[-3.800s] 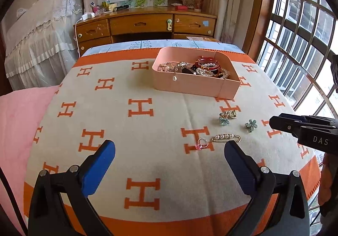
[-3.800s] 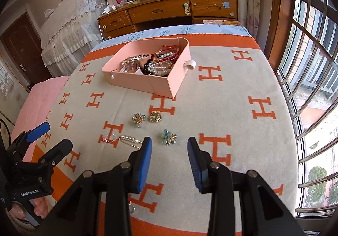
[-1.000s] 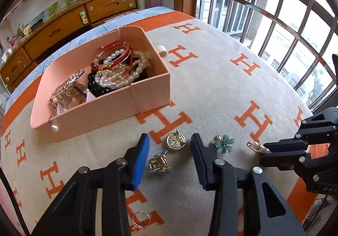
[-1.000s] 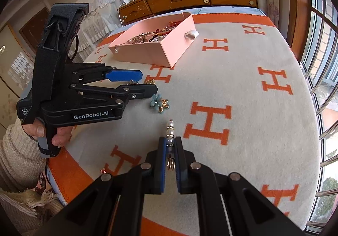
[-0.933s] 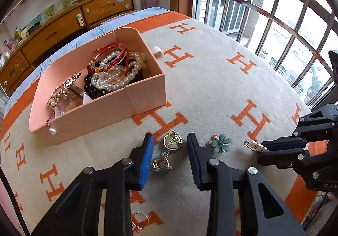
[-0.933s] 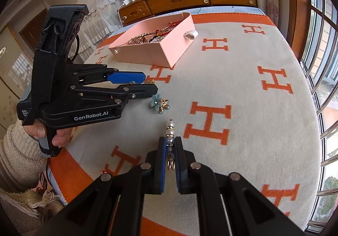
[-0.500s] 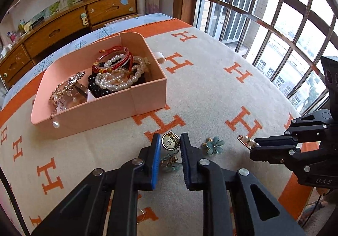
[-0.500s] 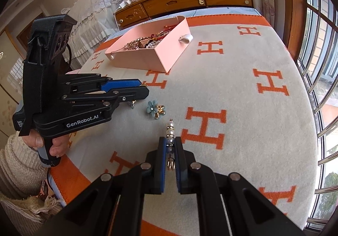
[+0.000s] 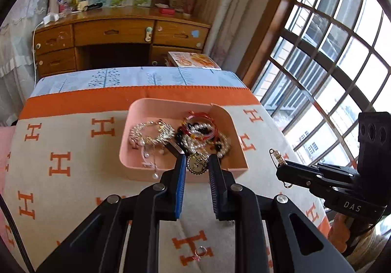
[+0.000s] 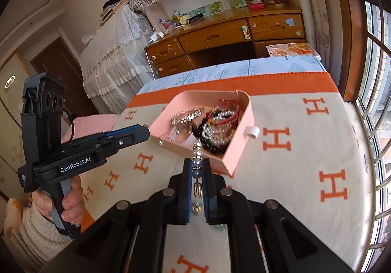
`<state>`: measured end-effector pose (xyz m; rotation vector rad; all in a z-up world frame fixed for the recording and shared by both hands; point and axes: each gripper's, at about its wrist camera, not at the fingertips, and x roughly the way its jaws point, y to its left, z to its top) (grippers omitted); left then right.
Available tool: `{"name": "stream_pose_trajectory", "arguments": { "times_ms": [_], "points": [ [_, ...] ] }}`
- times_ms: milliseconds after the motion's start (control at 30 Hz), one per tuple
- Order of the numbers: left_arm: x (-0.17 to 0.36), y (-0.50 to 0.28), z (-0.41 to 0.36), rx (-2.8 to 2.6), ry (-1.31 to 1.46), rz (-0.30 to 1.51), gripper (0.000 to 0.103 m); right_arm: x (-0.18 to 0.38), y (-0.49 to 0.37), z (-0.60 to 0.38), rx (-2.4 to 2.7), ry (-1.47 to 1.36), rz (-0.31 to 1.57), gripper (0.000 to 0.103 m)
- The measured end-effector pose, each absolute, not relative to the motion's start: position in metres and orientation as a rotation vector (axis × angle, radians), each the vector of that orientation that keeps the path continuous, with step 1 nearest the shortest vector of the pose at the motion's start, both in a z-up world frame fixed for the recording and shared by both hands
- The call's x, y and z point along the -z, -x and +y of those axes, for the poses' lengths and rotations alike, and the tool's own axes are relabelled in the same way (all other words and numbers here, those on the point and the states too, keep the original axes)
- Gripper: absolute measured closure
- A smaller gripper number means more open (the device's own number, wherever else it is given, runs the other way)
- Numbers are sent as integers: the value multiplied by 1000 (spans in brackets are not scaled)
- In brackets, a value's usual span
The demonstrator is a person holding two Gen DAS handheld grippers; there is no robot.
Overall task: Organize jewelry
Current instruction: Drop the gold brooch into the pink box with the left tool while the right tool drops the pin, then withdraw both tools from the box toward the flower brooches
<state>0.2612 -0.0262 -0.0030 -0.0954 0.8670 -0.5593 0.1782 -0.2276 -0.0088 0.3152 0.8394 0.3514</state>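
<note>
My left gripper [image 9: 197, 159] is shut on a round gold brooch [image 9: 197, 164] and holds it up in front of the near wall of the pink jewelry box [image 9: 171, 102]. The box holds pearl strands, red bangles and a silver chain. My right gripper [image 10: 196, 166] is shut on a pearl safety pin [image 10: 197, 150], which sticks up past its tips toward the pink box [image 10: 240, 141]. In the left wrist view the right gripper [image 9: 281, 171] hangs to the right of the box with the pin [image 9: 277, 156]. The right wrist view has the left gripper [image 10: 144, 132] to the box's left.
A small ring [image 9: 201, 253] lies on the beige and orange H-patterned blanket [image 9: 73, 150] near its front edge. A person's hand [image 10: 68, 202] grips the left handle. Beyond the bed stands a wooden desk [image 9: 117, 35]; a barred window [image 9: 330, 52] runs along the right.
The left jaws went from open around the gold brooch to shut on it and lifted it. Both grippers rose and came closer to the pink box; the right kept its pin.
</note>
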Motion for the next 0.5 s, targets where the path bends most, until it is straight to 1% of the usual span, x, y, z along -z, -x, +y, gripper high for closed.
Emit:
{"name": "stream_pose_trajectory", "arguments": {
  "times_ms": [233,400,433,467,500],
  "points": [
    [14,-315,-12,488,203,925,86,10,-240,-212,-333,-383,862,96],
    [33,-331,-20,461,205,973,86,23,-262,-208,-285,-409,906,95],
    [35,-331,-21,457,200,976,81,27,-265,-208,-286,-420,928,95],
    [37,-331,-22,457,198,977,70,30,-266,-208,-287,-431,945,95],
    [38,-330,-22,454,198,977,64,33,-266,-207,-288,-434,955,94]
  ]
}}
